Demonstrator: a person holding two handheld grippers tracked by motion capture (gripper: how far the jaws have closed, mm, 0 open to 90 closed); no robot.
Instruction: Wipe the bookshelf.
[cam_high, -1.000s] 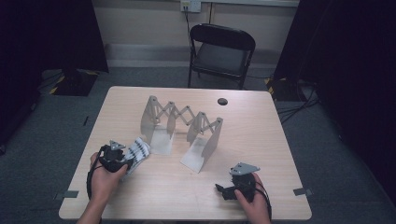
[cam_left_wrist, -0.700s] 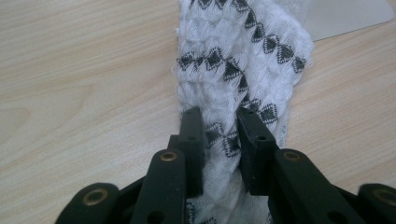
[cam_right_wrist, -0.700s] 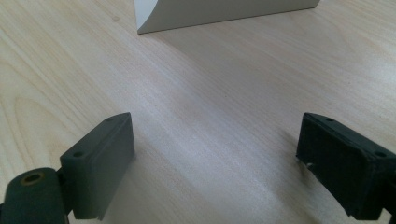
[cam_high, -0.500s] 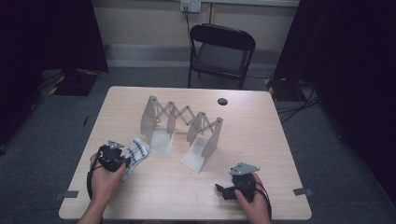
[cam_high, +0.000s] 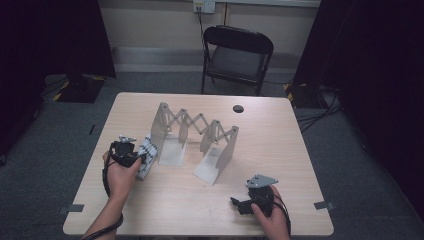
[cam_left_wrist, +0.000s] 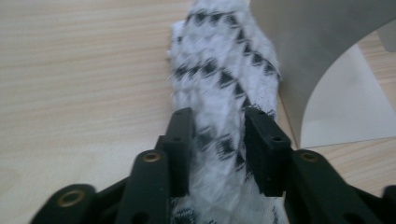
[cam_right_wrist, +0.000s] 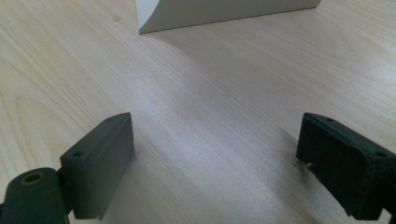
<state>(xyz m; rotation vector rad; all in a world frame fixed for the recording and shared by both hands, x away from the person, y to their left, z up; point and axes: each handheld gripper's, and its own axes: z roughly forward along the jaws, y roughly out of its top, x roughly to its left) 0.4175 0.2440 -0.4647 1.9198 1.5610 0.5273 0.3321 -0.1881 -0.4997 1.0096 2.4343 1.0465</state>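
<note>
Cloth (cam_left_wrist: 224, 93) between left hand-held gripper (cam_left_wrist: 217, 144) jaws

cloth (cam_left_wrist: 224, 93): near end cut off by bottom edge, weave blurred | rack (cam_left_wrist: 322, 51): cropped at top and right | right gripper (cam_right_wrist: 215, 163): jaws clipped at bottom corners | rack foot (cam_right_wrist: 219, 11): cut off at top
</note>
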